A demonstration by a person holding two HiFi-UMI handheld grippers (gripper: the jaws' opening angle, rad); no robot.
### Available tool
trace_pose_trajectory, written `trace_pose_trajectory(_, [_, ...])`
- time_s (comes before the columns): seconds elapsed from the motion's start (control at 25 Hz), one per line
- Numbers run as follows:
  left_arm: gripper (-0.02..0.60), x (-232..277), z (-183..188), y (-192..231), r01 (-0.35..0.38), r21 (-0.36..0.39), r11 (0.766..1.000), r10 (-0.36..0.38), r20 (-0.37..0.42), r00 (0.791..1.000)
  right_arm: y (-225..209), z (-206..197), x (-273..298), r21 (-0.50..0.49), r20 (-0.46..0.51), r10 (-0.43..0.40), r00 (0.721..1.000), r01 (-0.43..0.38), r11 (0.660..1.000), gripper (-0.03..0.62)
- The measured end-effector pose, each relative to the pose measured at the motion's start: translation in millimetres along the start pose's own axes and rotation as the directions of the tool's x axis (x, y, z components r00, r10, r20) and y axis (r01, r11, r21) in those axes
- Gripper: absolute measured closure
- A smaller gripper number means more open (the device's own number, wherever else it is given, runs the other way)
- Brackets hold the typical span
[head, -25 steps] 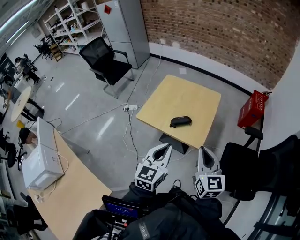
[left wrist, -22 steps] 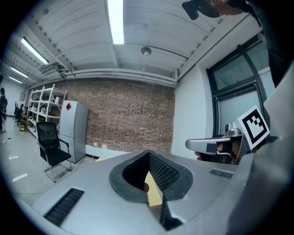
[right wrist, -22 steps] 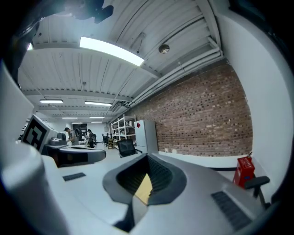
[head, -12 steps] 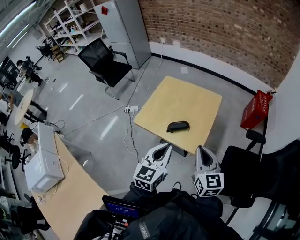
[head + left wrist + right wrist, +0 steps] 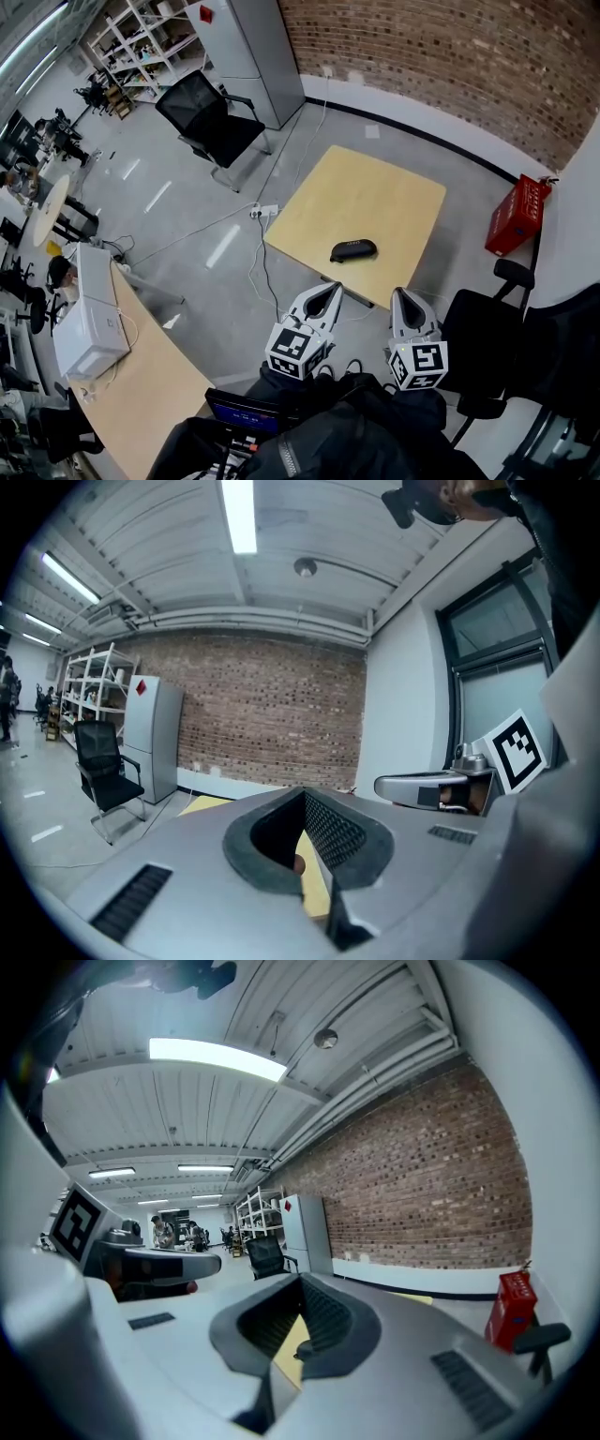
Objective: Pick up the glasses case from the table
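Observation:
The black glasses case [image 5: 352, 250] lies on the square wooden table [image 5: 394, 197], towards its near edge. My left gripper [image 5: 330, 289] is shut and empty, its tip just short of the table's near edge, a little left of the case. My right gripper [image 5: 401, 296] is also shut and empty, hanging off the table's near right side. In the left gripper view the jaws [image 5: 305, 797] meet, and a strip of table [image 5: 316, 892] shows through the hollow between them. In the right gripper view the jaws [image 5: 300, 1283] meet too, with table [image 5: 286, 1354] showing below them.
A black office chair [image 5: 214, 122] and a grey cabinet [image 5: 248, 52] stand beyond the table's far left. A red box [image 5: 516, 217] sits by the wall at right, with black chairs [image 5: 487, 328] near my right side. A curved wooden desk [image 5: 150, 375] runs along the left. Cables [image 5: 258, 253] cross the floor.
Both grippers have moved forward towards the table. The table and case now sit closer to the jaw tips in the head view. Both stay shut.

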State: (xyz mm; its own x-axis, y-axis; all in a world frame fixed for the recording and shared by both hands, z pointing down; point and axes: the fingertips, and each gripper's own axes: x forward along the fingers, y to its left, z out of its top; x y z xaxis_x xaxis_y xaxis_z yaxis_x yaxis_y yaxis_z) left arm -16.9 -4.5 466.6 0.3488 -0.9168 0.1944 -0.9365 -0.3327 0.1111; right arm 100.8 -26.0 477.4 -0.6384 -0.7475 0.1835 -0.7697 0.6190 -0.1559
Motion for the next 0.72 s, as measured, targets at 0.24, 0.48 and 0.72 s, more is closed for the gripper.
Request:
trace_pose_trajectory(0.24, [0.581,6.3,-1.5,0.5,-0.006,-0.025,1.000,0.005,-0.027,1.000,-4.5,0.1,4.6,0.006,-0.009,0.013,1.000,-0.012,1.000,0.591])
trace_pose_trajectory(0.48, [0.581,10.9,1.1,9.1,0.013,-0.033,0.999,-0.014,-0.024,1.000,-2.1,1.8,12.3,-0.001,-0.010,-0.002,1.000,0.002,1.000,0.591])
trace_pose_trajectory(0.72, [0.581,27.5,4.2,23.2,0.037,-0.036,0.999,-0.037,-0.017,0.999,-8.7,3.7,28.6,-0.008,-0.024,-0.027,0.999,0.027,1.000,0.591])
